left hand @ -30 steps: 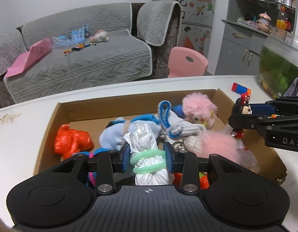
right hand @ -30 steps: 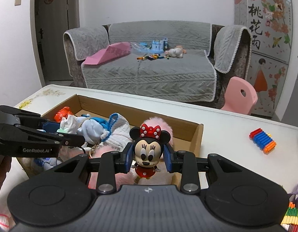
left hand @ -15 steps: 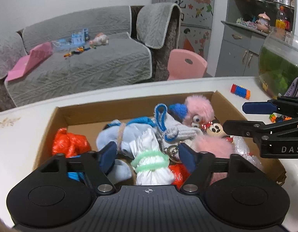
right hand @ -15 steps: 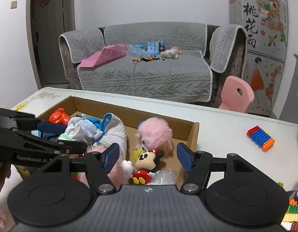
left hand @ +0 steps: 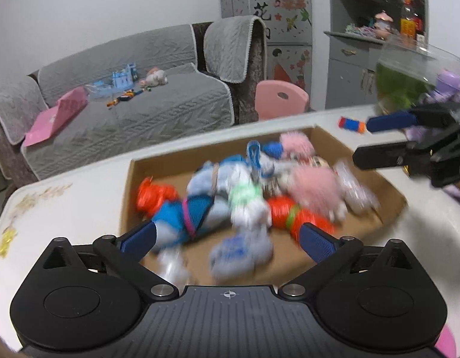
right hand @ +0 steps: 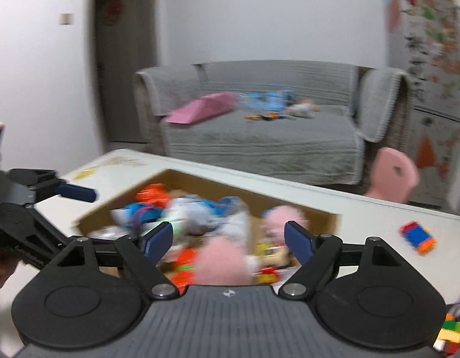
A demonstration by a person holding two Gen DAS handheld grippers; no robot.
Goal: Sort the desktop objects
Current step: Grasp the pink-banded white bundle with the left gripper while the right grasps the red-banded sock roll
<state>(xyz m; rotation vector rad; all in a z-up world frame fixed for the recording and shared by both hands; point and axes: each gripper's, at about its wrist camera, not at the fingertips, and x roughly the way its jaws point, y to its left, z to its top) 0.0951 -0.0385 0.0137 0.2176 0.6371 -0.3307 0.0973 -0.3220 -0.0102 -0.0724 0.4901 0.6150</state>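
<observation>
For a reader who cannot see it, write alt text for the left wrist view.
The left gripper, jaws opening and empty, hangs over a cardboard box heaped with blurred soft toys on a white table. The right gripper shows at right.

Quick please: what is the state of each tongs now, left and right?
Left tongs: opening, nothing between them, above the cardboard box.
Right tongs: opening, holding nothing.

Box (left hand: 388,192): matt brown cardboard. Bench (left hand: 80,197): smooth, glossy white surface. Pink toy (left hand: 315,189): fluffy plush. Orange bundles (left hand: 154,195): shiny crinkled plastic. Sofa cover (left hand: 158,110): grey quilted cloth. Left gripper (left hand: 227,238): matt black plastic body, blue textured pads on the jaws.
</observation>
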